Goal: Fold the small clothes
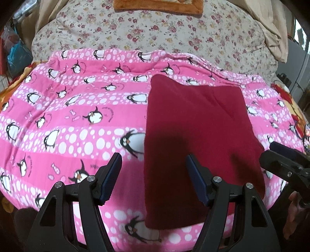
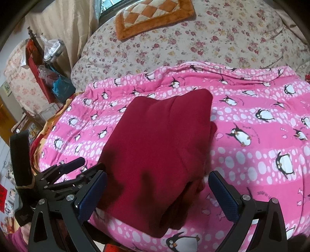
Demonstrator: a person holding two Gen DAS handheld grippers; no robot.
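Left wrist view shows our left hand-held gripper (image 1: 153, 180) spread wide and empty over the near edge of the dark red fleece garment (image 1: 197, 139), folded into a rectangle on the pink penguin-print quilt (image 1: 67, 116). Our right hand-held gripper (image 2: 158, 195) also gapes wide, empty. We judge another fold or smoothing comes next; nothing obstructs, and the orange checked cushion (image 2: 153, 15) lies well apart.

Even, bright indoor light. Soft gripper shadows fall on the red cloth (image 1: 197, 135). Strong fisheye bending, dark corners; nearest penguin prints slightly blurred.
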